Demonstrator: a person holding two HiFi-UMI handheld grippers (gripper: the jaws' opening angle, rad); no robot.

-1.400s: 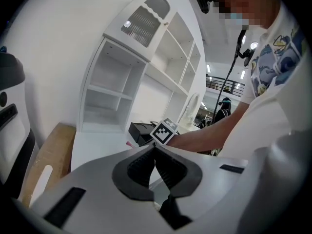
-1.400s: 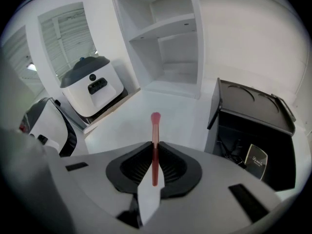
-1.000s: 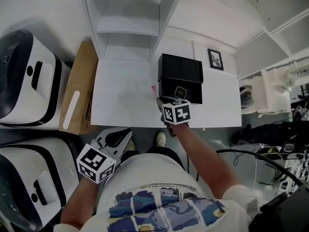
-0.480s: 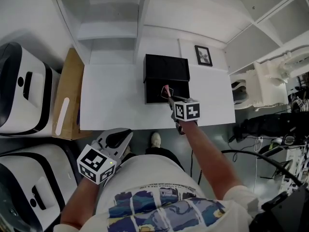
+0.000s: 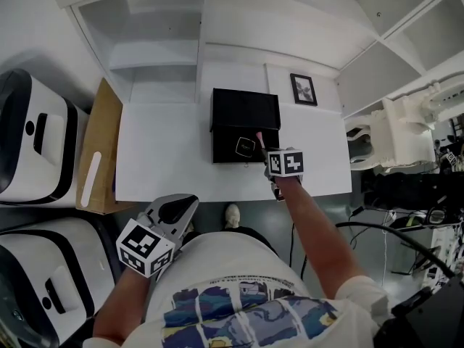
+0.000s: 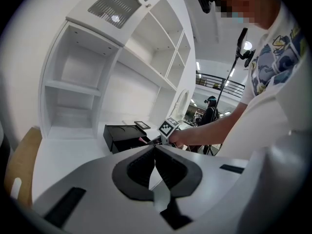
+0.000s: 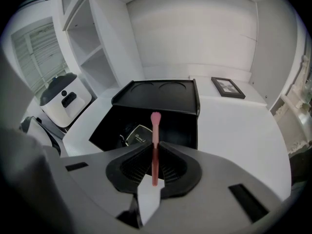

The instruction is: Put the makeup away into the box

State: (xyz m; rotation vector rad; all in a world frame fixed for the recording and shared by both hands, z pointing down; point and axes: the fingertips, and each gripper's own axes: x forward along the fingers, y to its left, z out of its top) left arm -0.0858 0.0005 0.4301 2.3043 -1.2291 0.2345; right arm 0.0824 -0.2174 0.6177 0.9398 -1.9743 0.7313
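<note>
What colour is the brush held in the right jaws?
The brush is pink, handle and tip; clearest in the right gripper view.

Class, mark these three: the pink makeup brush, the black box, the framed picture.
pink makeup brush [image 7: 155, 133]: right gripper view, its handle.
black box [image 7: 156, 96]: right gripper view, its flat top.
framed picture [image 7: 228, 87]: right gripper view, its middle.

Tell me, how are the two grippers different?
The right gripper pinches a pink brush; the left gripper is shut on nothing. The right gripper reaches over the open black box; the left gripper is near the person's body, off the table. Both carry a cube with square markers.
</note>
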